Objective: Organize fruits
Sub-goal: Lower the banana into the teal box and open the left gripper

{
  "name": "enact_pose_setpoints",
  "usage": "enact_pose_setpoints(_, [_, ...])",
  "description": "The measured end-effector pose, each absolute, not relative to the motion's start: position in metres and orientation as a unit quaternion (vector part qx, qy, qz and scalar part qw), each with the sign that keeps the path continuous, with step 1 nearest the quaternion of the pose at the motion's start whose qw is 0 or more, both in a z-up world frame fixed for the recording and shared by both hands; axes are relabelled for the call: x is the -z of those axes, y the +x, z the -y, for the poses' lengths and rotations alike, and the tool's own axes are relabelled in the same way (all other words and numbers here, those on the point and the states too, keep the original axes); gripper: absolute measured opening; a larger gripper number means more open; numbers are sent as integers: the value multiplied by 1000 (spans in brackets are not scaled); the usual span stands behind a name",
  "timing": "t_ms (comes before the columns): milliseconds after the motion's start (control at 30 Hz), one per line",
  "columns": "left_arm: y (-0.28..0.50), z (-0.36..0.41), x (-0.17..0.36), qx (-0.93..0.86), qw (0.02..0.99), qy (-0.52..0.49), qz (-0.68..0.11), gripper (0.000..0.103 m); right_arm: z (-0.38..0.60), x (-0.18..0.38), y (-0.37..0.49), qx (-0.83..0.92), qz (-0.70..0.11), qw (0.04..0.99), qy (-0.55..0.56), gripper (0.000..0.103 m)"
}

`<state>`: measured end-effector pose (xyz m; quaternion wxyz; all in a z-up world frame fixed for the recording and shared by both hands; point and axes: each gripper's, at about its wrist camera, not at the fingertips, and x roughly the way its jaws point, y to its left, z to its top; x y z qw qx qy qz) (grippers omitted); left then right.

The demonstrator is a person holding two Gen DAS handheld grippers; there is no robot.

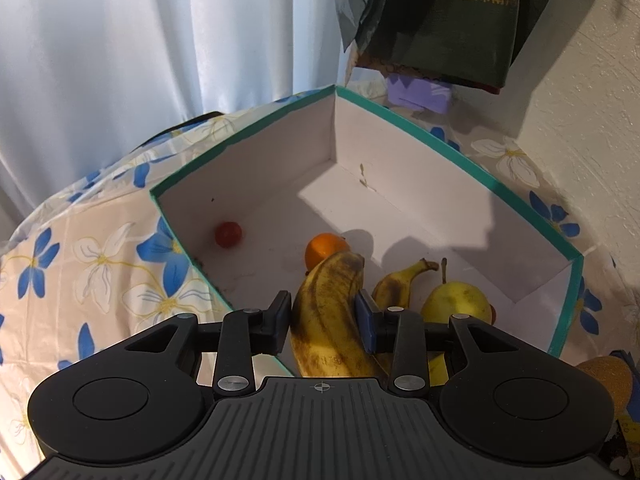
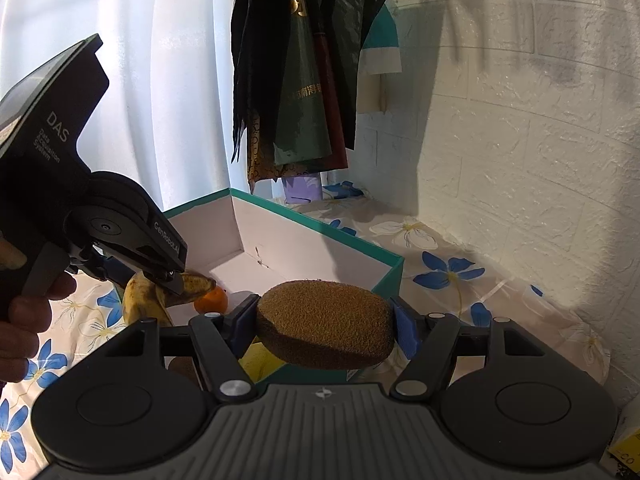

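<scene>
Yellow, spotted banana (image 1: pixel 328 312) is clamped crosswise in the left claw (image 1: pixel 325 316), its long axis running away over the box's (image 1: pixel 404 118) near edge, while the kiwi (image 2: pixel 325 325) is clamped in the right claw (image 2: pixel 325 326) just short of the box.

Spotted yellow banana (image 1: pixel 328 312) hanging tip-forward over the near edge of a teal-rimmed white box (image 1: pixel 440 140), fuzzy brown kiwi (image 2: pixel 326 324) sitting lengthwise above the box's near corner, orange (image 1: pixel 324 250), small red fruit (image 1: pixel 228 234), second banana (image 1: pixel 400 284) and yellow-green pear (image 1: pixel 456 300) lying inside
</scene>
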<state>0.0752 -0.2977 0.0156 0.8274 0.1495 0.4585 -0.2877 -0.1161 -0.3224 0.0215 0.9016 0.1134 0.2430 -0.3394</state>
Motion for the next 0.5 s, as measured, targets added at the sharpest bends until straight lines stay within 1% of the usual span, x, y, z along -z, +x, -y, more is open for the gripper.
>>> enact_pose_setpoints(133, [75, 303, -9, 284, 828, 159, -456, 38, 326, -20, -116, 342, -243, 900, 117, 68])
enact_pose_setpoints(200, [76, 304, -6, 283, 826, 160, -461, 36, 327, -19, -116, 342, -244, 900, 118, 68])
enact_pose_setpoints(233, [76, 305, -6, 282, 828, 162, -457, 28, 327, -18, -116, 343, -244, 899, 119, 68])
enact_pose_setpoints(267, [75, 305, -7, 279, 832, 164, -451, 11, 327, -18, -116, 343, -244, 899, 120, 68])
enact_pose_setpoints(300, [75, 304, -8, 275, 836, 165, -445, 10, 328, -17, -116, 343, -245, 899, 120, 68])
enact_pose_setpoints(367, [78, 302, -10, 278, 835, 157, -448, 12, 328, -16, -115, 343, -247, 898, 122, 68])
enact_pose_setpoints(467, [79, 297, -10, 273, 837, 160, -446, 22, 328, -15, -113, 342, -248, 898, 121, 68])
enact_pose_setpoints(500, [78, 296, -11, 271, 840, 162, -442, 22, 328, -15, -113, 342, -249, 898, 121, 68])
